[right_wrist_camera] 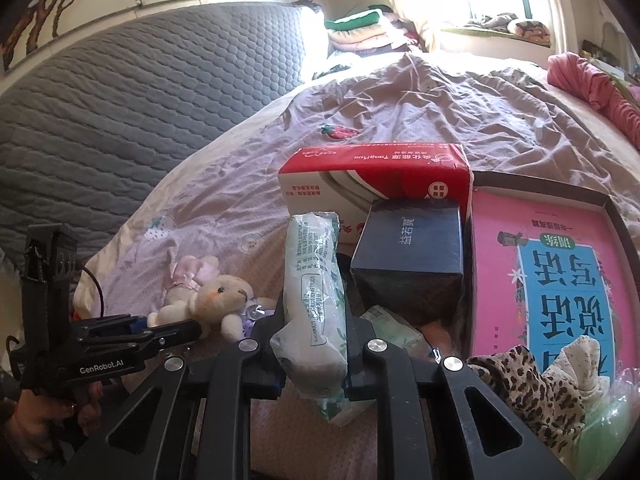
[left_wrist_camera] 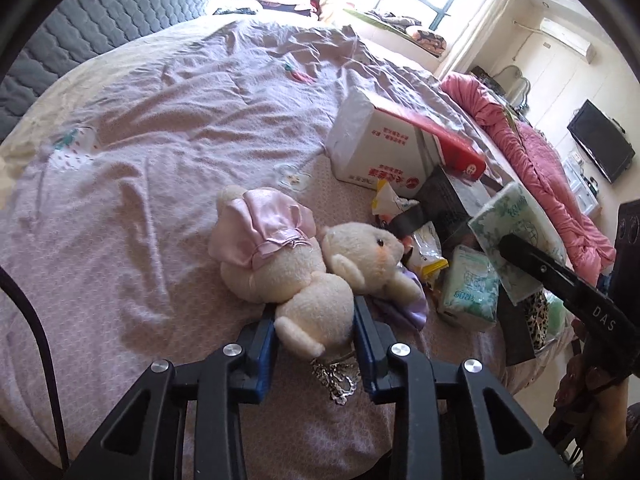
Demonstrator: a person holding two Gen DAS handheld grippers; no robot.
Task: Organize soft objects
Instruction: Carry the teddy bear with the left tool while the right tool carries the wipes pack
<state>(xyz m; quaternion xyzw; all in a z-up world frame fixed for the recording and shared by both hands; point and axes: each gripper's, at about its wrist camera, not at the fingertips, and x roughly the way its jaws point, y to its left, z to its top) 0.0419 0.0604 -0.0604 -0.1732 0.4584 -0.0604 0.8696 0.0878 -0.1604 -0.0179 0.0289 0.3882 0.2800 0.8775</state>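
Between my left fingers (left_wrist_camera: 314, 336): plush bunny (left_wrist_camera: 304, 268), leg pinched. Between my right fingers (right_wrist_camera: 314, 344): tissue pack (right_wrist_camera: 314, 296), squeezed tight above the bed (right_wrist_camera: 400, 112).

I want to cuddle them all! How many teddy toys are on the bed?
1. The cream plush bunny in a pink dress lies on the bed beside the clutter, its leg clamped by the left hand-held gripper. More could hide under the pile.
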